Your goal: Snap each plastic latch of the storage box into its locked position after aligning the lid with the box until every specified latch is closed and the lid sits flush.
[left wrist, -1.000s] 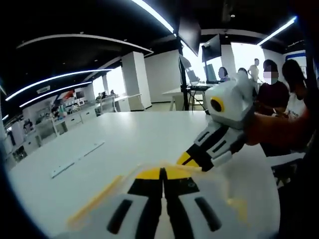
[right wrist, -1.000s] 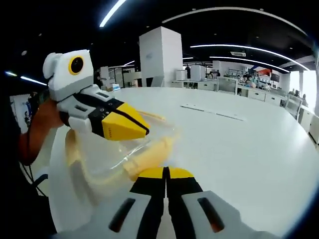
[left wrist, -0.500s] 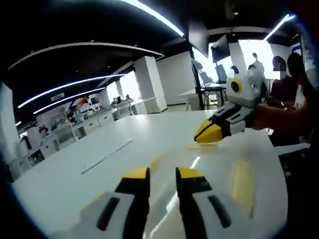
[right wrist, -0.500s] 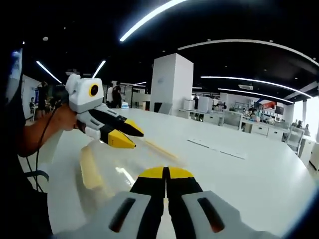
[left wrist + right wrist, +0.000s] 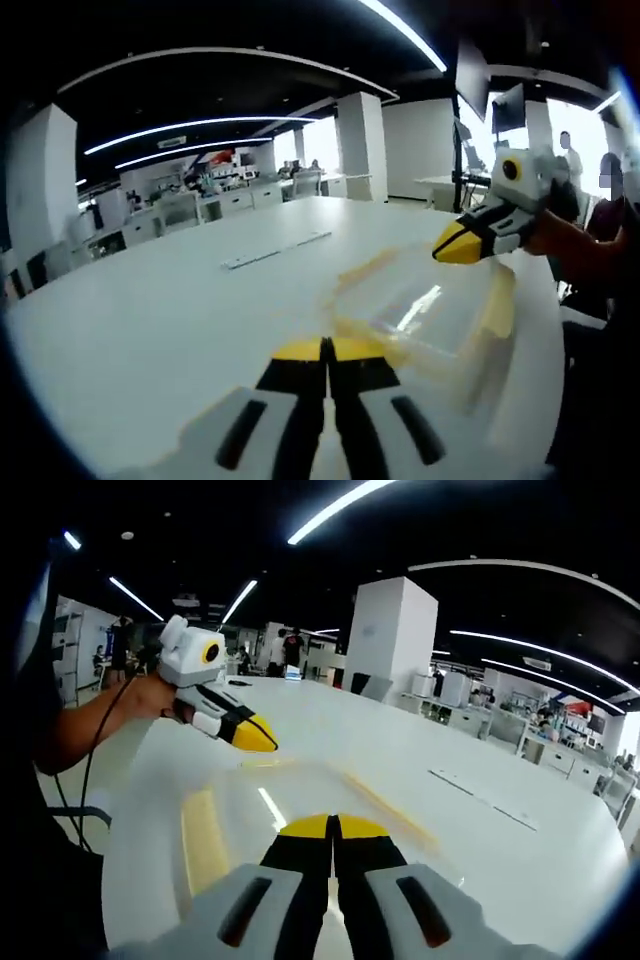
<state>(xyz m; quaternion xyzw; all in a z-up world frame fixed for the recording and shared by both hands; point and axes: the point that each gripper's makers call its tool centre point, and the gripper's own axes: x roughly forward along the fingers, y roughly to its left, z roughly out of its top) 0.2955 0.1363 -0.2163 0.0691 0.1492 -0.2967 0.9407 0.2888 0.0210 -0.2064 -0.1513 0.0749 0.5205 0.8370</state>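
In the right gripper view the left gripper [image 5: 262, 742], upper left, hovers jaws together over the clear plastic storage box with yellow latches [image 5: 300, 810] lying mid-frame on the white table [image 5: 480, 820], while the right gripper [image 5: 333, 827], bottom centre, is closed too.

left claw [image 5: 326, 347] jaws closed | right claw [image 5: 334, 825] jaws closed

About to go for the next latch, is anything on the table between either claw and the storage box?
Nothing visible is. The storage box lies just past the left claw and right claw, on bare white table.
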